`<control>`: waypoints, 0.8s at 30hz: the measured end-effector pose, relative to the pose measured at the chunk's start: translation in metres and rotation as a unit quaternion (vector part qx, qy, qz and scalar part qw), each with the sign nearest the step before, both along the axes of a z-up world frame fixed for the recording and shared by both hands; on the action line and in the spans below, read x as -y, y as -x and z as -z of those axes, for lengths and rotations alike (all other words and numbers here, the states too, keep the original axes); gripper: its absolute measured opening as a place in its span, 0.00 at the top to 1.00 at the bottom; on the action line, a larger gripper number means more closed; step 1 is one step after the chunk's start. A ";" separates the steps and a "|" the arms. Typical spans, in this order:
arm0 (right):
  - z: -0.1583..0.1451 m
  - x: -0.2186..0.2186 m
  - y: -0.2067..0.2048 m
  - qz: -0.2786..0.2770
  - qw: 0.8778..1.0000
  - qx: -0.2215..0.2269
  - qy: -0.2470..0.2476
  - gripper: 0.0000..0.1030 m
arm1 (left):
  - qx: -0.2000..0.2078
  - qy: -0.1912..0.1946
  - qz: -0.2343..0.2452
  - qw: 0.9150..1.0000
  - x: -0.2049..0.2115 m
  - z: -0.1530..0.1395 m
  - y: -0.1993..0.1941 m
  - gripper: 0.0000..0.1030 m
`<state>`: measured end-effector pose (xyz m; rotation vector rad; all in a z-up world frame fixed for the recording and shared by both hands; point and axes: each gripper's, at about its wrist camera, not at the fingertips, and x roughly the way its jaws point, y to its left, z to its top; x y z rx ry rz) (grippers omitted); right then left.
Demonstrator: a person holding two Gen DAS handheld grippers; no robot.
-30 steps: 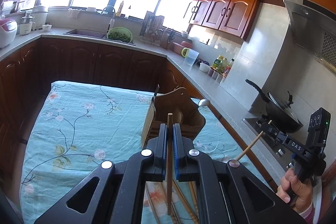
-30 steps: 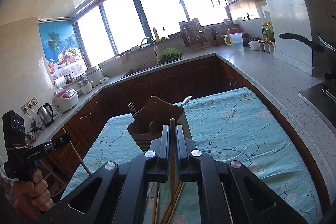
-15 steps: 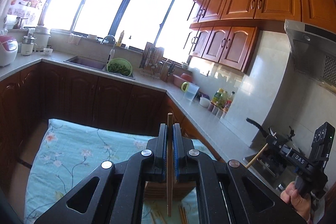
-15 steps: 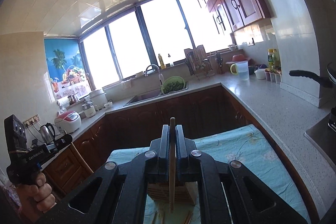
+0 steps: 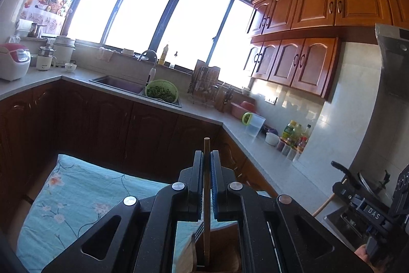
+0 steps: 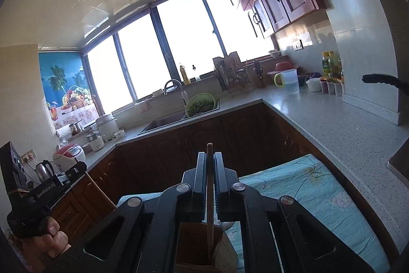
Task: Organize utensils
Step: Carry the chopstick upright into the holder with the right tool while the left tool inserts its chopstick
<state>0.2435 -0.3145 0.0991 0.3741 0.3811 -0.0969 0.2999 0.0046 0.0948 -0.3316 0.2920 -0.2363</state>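
Note:
My left gripper (image 5: 207,157) is shut on a wooden chopstick (image 5: 206,196) held upright; its lower end reaches into the wooden utensil holder (image 5: 219,252) below the jaws, beside a fork (image 5: 198,234). My right gripper (image 6: 210,157) is shut on another wooden chopstick (image 6: 210,196), also upright, its lower end inside the same holder (image 6: 196,244). The right gripper also shows at the right edge of the left wrist view (image 5: 340,189), and the left gripper at the left edge of the right wrist view (image 6: 83,166), each with its chopstick.
The holder stands on a table with a light blue floral cloth (image 5: 71,198), also in the right wrist view (image 6: 306,186). Dark cabinets and a grey counter (image 6: 332,124) wrap around. A sink with a green colander (image 5: 161,92), a wok (image 5: 363,178) and bottles line the counter.
Both grippers have tilted up, so the holder has dropped from mid-frame to the bottom edge. The chopstick ends now reach down into the holder. Both grips are unchanged.

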 end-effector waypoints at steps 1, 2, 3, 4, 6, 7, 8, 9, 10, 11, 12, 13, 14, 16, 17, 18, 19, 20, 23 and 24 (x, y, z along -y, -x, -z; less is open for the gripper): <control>0.007 -0.001 -0.002 0.000 1.000 -0.003 -0.001 0.95 | -0.001 -0.005 -0.003 1.000 0.005 0.007 -0.004 0.97; 0.013 -0.002 -0.003 0.000 1.000 -0.006 -0.001 0.95 | -0.003 -0.010 -0.007 1.000 0.011 0.013 -0.006 0.97; 0.021 -0.004 -0.003 0.000 1.000 -0.009 0.000 0.95 | -0.005 -0.014 -0.007 1.000 0.016 0.020 -0.009 0.97; 0.027 -0.005 -0.004 0.001 1.000 -0.011 0.000 0.95 | -0.008 -0.016 -0.006 1.000 0.021 0.025 -0.013 0.97; 0.039 -0.008 -0.005 0.002 1.000 -0.019 0.000 0.95 | -0.015 -0.021 -0.005 1.000 0.031 0.034 -0.020 0.97; 0.044 -0.006 -0.008 0.001 1.000 -0.025 -0.002 0.95 | -0.020 -0.023 -0.004 1.000 0.035 0.038 -0.024 0.96; 0.049 -0.007 -0.010 -0.001 0.999 -0.031 -0.006 0.95 | -0.026 -0.023 -0.001 0.999 0.037 0.039 -0.029 0.96; 0.053 -0.006 -0.010 0.000 0.999 -0.035 -0.007 0.95 | -0.032 -0.023 0.001 0.999 0.040 0.043 -0.033 0.96; 0.054 -0.006 -0.009 0.004 0.999 -0.034 -0.005 0.95 | -0.038 -0.025 0.004 0.999 0.044 0.045 -0.038 0.96; 0.054 -0.005 -0.009 0.007 0.999 -0.034 -0.004 0.95 | -0.042 -0.027 0.004 0.999 0.042 0.045 -0.042 0.96; 0.053 -0.003 -0.009 0.007 0.999 -0.036 -0.008 0.95 | -0.039 -0.030 0.002 0.999 0.043 0.044 -0.044 0.96; 0.053 -0.001 -0.010 0.006 0.999 -0.038 -0.011 0.95 | -0.039 -0.033 0.003 0.999 0.046 0.044 -0.047 0.95; 0.053 0.000 -0.010 0.004 0.999 -0.039 -0.013 0.95 | -0.040 -0.030 0.005 0.999 0.044 0.041 -0.049 0.95; 0.052 -0.001 -0.011 0.003 0.999 -0.041 -0.009 0.95 | -0.043 -0.029 0.007 0.999 0.043 0.035 -0.055 0.95; 0.052 -0.001 -0.012 0.003 0.999 -0.041 -0.010 0.95 | -0.043 -0.031 0.007 0.999 0.037 0.032 -0.055 0.95; 0.052 -0.001 -0.012 0.003 0.999 -0.042 -0.012 0.94 | -0.044 -0.033 0.006 0.998 0.038 0.031 -0.058 0.95; 0.052 0.002 -0.014 0.003 0.999 -0.042 -0.013 0.94 | -0.044 -0.034 0.006 0.998 0.036 0.032 -0.058 0.95; 0.052 0.002 -0.014 0.002 0.999 -0.042 -0.015 0.94 | -0.045 -0.033 0.007 0.998 0.030 0.031 -0.056 0.94; 0.054 0.004 -0.016 -0.004 0.998 -0.049 -0.026 0.90 | -0.052 -0.030 0.010 0.998 0.023 0.031 -0.052 0.94; 0.054 0.005 -0.016 -0.005 0.998 -0.049 -0.029 0.89 | -0.054 -0.032 0.011 0.998 0.023 0.029 -0.053 0.88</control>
